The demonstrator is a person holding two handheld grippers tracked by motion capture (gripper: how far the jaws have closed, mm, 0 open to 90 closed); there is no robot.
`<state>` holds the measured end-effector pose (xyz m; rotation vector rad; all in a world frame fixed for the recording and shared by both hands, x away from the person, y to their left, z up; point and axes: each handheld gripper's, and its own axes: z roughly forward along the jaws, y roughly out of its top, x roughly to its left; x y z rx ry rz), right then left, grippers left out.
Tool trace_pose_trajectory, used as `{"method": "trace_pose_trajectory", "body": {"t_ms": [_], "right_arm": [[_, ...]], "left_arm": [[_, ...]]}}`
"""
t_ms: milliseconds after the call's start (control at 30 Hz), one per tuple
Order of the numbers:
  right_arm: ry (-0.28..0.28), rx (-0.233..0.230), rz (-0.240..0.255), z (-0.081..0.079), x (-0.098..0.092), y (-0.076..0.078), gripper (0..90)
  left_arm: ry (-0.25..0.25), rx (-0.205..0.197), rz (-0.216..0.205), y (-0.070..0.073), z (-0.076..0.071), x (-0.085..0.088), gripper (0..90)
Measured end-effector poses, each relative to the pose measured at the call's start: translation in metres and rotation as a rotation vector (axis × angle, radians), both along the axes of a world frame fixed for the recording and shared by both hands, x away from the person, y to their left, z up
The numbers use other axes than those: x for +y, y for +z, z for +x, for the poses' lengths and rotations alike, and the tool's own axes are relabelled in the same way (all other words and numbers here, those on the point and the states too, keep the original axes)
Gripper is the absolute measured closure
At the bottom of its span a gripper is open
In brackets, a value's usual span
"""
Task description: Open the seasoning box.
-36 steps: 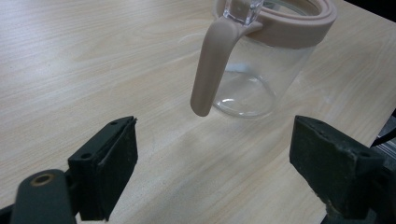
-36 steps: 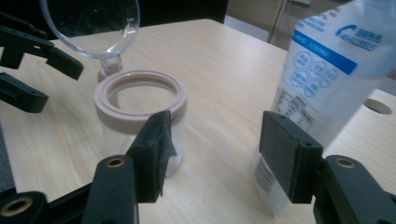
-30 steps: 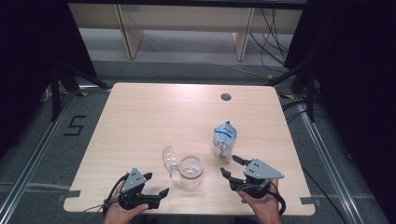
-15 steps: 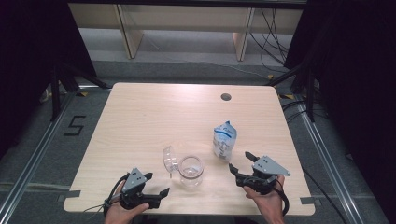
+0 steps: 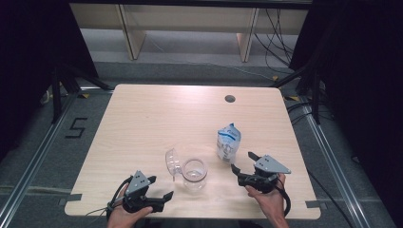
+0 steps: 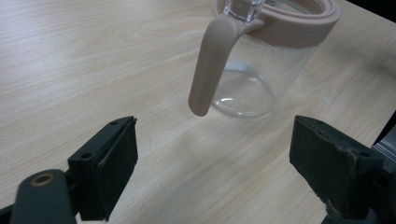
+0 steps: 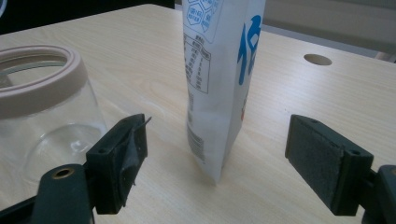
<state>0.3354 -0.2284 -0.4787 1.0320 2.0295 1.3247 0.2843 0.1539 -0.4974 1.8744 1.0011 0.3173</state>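
Table [image 5: 142,118], light wood grain, rounded corners, 1 round cable hole [image 5: 230,99] near its far edge.

Left gripper [image 5: 159,190], held in the person's left hand [image 5: 121,216] at the near-left edge of the table: jaws spread wide, nothing between them, pads clear of everything. Its tips point toward the jar. In the left gripper view the 2 black pads [image 6: 119,163] stand apart with bare tabletop between them.

Lid [image 5: 172,161], clear plastic, tilted up at the left side of the jar, joined to it at the rim.

Jar [image 5: 194,174], clear, empty, upright, just right of the left gripper and near the table's front edge. Beige rim band; 1 beige tab [image 6: 212,60] hangs down its side, seen ahead of the left jaws.

Pouch [image 5: 228,141], white with blue print, standing upright, just beyond and to the right of the jar, apart from it.

Right gripper [image 5: 241,161], held in the person's right hand [image 5: 268,202] near the front-right of the table: jaws have just been opening and now stand wide, released. In the right gripper view the pouch [image 7: 219,84] rises beyond the gap between the 2 pads, untouched; the jar [image 7: 42,112] sits at that view's left.
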Motion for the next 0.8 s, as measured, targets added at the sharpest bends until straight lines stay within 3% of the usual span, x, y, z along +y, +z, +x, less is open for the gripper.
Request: {"method": "trace_pose_trajectory", "body": {"t_ms": [267,300,467,567,800], "right_arm": [[0.01,-0.018,-0.025,0.01,0.006,-0.003,20.7],[-0.008,0.004,-0.005,0.01,0.008,-0.004,20.8],[-0.001,-0.022,-0.027,0.015,0.008,-0.005,21.1],[0.005,-0.023,-0.02,0.018,0.01,-0.006,21.1],[0.006,-0.023,-0.021,0.024,0.013,-0.008,20.6]], "left_arm": [[0.001,0.007,0.012,-0.001,0.0,0.0,14.9],[0.0,0.001,0.014,-0.001,0.001,-0.001,14.9],[0.0,0.002,0.025,-0.001,0.0,0.0,15.0],[0.004,0.006,0.011,-0.002,0.001,-0.001,14.9],[-0.007,-0.003,0.03,-0.001,0.001,0.0,15.0]]}}
